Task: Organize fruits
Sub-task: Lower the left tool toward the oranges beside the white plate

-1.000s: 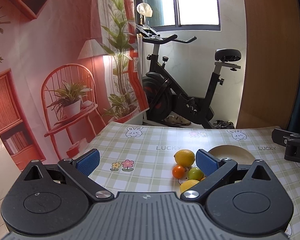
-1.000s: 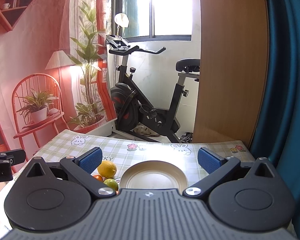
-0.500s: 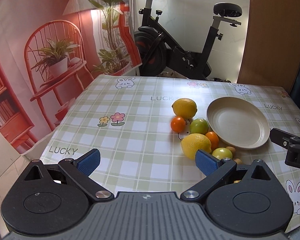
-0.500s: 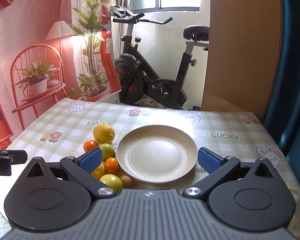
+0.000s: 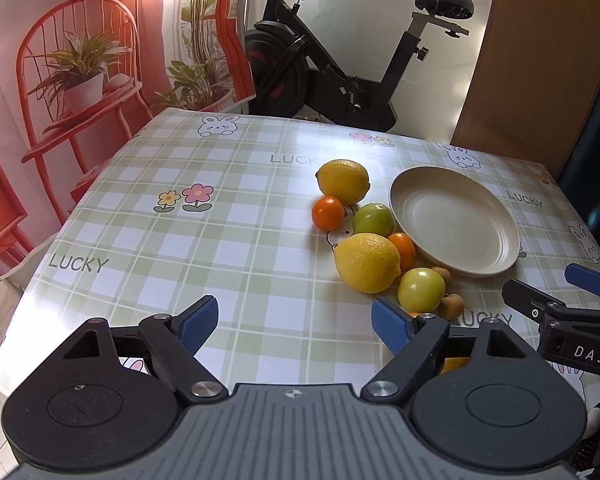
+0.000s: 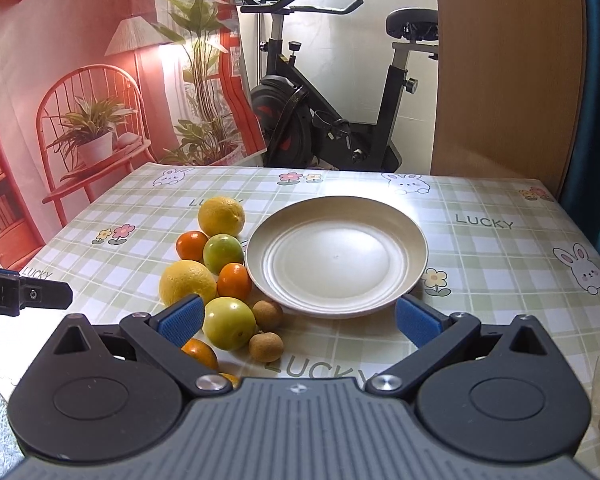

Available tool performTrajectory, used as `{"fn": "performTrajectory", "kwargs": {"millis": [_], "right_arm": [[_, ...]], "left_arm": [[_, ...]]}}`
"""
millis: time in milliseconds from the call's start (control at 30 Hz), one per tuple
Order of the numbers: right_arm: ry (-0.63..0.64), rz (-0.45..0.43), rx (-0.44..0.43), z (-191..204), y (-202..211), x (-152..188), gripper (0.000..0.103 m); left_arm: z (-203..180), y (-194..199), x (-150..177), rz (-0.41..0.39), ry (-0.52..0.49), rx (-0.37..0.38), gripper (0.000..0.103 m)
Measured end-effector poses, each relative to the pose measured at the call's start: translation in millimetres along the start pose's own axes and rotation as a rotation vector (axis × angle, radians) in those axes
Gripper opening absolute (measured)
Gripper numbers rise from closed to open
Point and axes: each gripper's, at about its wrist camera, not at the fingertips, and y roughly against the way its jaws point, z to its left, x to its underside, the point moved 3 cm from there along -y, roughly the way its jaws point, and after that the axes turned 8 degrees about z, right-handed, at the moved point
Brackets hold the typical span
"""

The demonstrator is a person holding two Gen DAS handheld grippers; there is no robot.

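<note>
Here, 2 lemons [image 6: 221, 216], 2 limes [image 6: 223, 253], 1 plate [image 6: 414, 256], both tools open

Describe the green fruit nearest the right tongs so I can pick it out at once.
Start at the beige plate in the middle of the table. The fruit lies in a cluster along its left side; follow that cluster toward the camera to the nearer green fruit. Unlike the other green fruit, it sits beside two small brown fruits and is paler, more yellow-green.

An orange [image 6: 199, 353] sits half hidden behind the right hand-held gripper [image 6: 298, 320] — exercise bike [image 5: 352, 52] handlebars cut off.
</note>
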Motion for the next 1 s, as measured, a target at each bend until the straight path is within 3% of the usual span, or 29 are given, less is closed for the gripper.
{"fn": "performTrajectory", "kwargs": {"millis": [300,467,600,667,1000], "right_arm": [[0.041,0.071,-0.053,7.2,-9.6,8.3,0.103],[0.044,0.127,-0.076,6.4,-18.6,15.9,0.089],[0.044,0.155,-0.091,6.3,-23.0,24.3,0.087],[0.056,0.167,-0.127,7.9,-22.9,27.4,0.079],[0.104,0.204,-0.161,21.6,-28.0,35.2,0.078]], "left_arm": [[-5.9,-3.7,5.7,-0.012,-0.001,0.053,0.08],[-13.8,-10.0,9.3,0.006,-0.023,0.117,0.08],[-20.1,-16.9,14.1,0.027,-0.038,0.1,0.076],[-21.0,-20.7,14.6,0.042,-0.03,0.098,0.076],[-25.3,-32.7,21.4,0.097,-0.048,0.089,0.07]]}}
